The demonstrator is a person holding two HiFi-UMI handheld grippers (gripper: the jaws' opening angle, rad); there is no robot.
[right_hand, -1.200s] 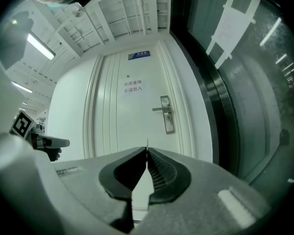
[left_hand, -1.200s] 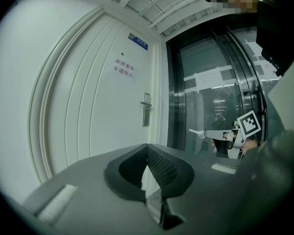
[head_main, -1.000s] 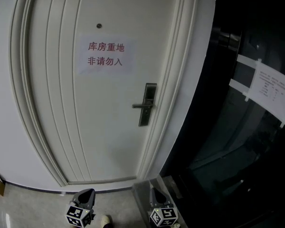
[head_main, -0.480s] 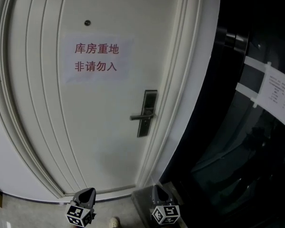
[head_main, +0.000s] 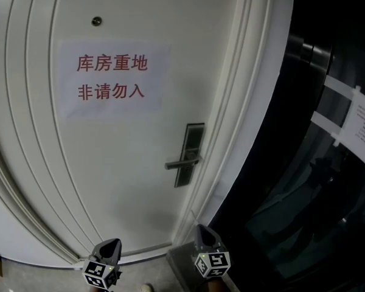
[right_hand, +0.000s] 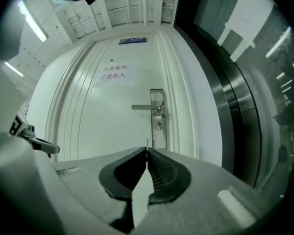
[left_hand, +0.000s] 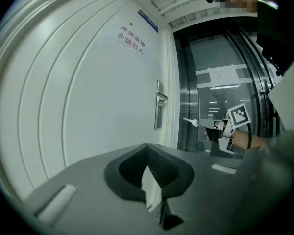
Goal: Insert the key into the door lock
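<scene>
The white door (head_main: 128,163) fills the head view, with its metal lock plate (head_main: 193,146) and lever handle (head_main: 181,162) at the right edge. In the right gripper view the keyhole (right_hand: 159,126) sits just under the lever (right_hand: 146,106), straight ahead and well apart from the jaws. My right gripper (right_hand: 147,150) is shut on the key (right_hand: 147,143), whose thin blade sticks out past the tips. The left gripper view shows that key (left_hand: 190,122) pointing toward the door. My left gripper (left_hand: 147,147) is shut with nothing in it, low and left of the lock plate (left_hand: 159,110).
A paper sign with red characters (head_main: 112,78) hangs on the door, below a peephole (head_main: 96,21). Right of the door frame (head_main: 255,132) stands a dark glass wall (head_main: 316,181) with taped paper notices (head_main: 362,126). Both grippers (head_main: 109,248) (head_main: 202,231) show at the bottom edge.
The door and lock plate have grown larger in the head view as I came closer. Both grippers have moved forward toward the door, the right one slightly higher in the frame.
</scene>
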